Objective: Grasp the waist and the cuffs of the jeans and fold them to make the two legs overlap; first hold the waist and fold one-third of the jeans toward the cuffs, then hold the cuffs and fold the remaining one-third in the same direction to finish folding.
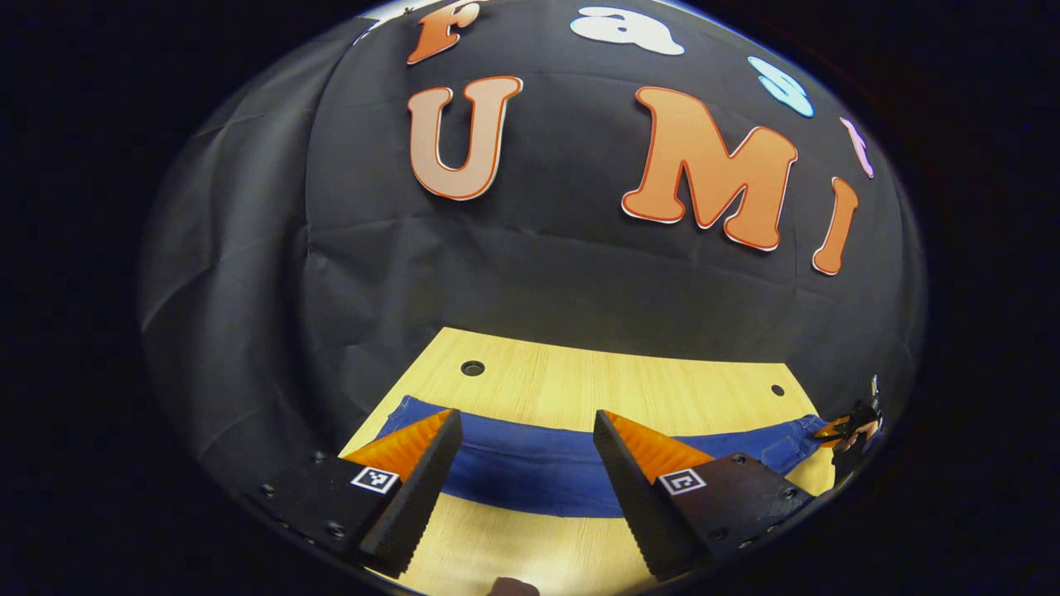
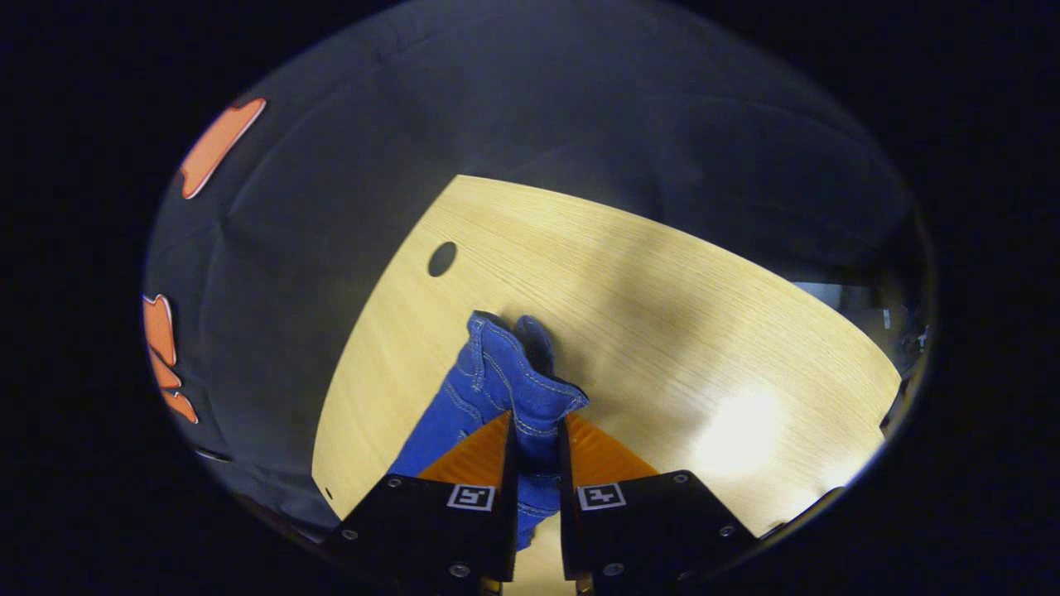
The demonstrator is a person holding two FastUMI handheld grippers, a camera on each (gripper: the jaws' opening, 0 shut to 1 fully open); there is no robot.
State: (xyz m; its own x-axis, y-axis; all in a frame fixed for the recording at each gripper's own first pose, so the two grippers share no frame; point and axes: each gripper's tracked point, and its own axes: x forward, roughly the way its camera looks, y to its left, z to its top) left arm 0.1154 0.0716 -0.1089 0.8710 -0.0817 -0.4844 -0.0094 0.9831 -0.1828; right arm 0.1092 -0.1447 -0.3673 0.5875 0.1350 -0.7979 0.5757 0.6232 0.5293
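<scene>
Blue jeans (image 1: pixel 530 480) lie as a long narrow band across the wooden table (image 1: pixel 580 381). My left gripper (image 1: pixel 526 418) hovers open just above one end of the band, one finger on each side, with cloth showing in the gap. The other end, with stitched seams, is bunched and lifted (image 2: pixel 497 372), and my right gripper (image 2: pixel 536 422) is shut on it, both fingers pressing the denim. That right gripper (image 1: pixel 857 426) also appears small at the far right of the left gripper view, at the tip of the jeans.
The table has a round hole (image 1: pixel 473 367) near its back left corner and a smaller one (image 1: pixel 777 390) at the back right. Black cloth walls stand close behind the table. Bare wood (image 2: pixel 662 314) stretches beyond the lifted denim.
</scene>
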